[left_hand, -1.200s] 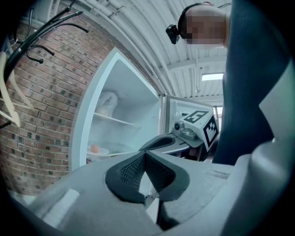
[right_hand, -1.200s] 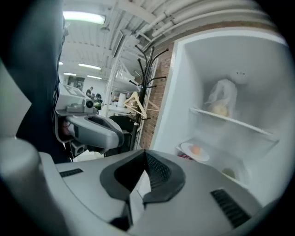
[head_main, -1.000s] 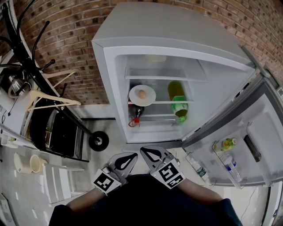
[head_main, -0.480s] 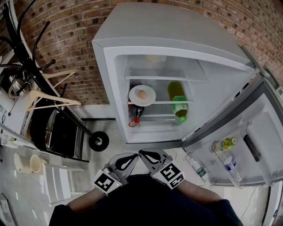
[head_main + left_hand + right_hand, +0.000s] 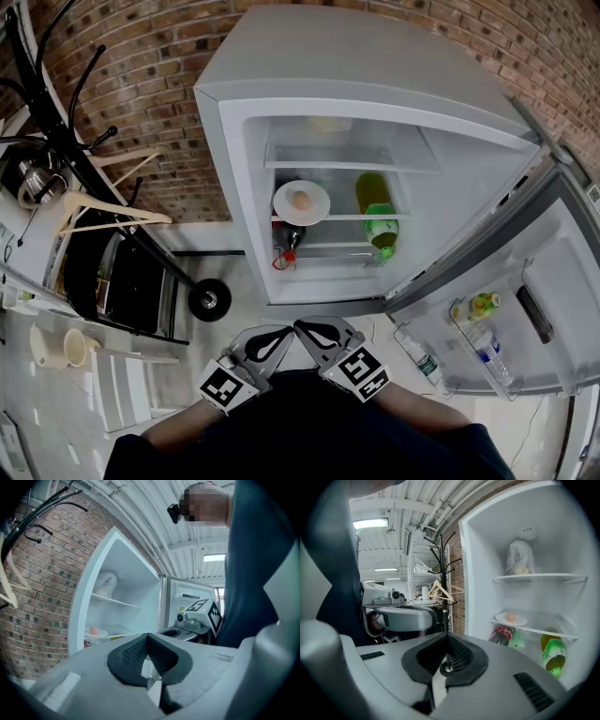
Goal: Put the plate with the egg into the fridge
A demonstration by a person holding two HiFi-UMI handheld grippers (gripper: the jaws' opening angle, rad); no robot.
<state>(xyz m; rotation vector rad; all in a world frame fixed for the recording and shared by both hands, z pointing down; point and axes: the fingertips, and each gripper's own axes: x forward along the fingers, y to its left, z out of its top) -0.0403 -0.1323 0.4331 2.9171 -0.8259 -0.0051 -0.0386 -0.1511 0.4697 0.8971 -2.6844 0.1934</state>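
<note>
The left gripper (image 5: 279, 332) and right gripper (image 5: 303, 326) are hanging closed and empty at lower centre, while the stiff plate (image 5: 284, 205) mid-frame is carrying a loose, fragile egg (image 5: 301, 199), probably wanting a level rim grip.

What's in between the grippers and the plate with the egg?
Only bare floor, then the fridge's open front, as the head view shows. A cola bottle lies lower down, under the plate.

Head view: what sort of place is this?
Likely a workshop or lab break corner rather than a home kitchen: an open fridge stands against a bare brick wall, with a coat rack beside it.
</note>
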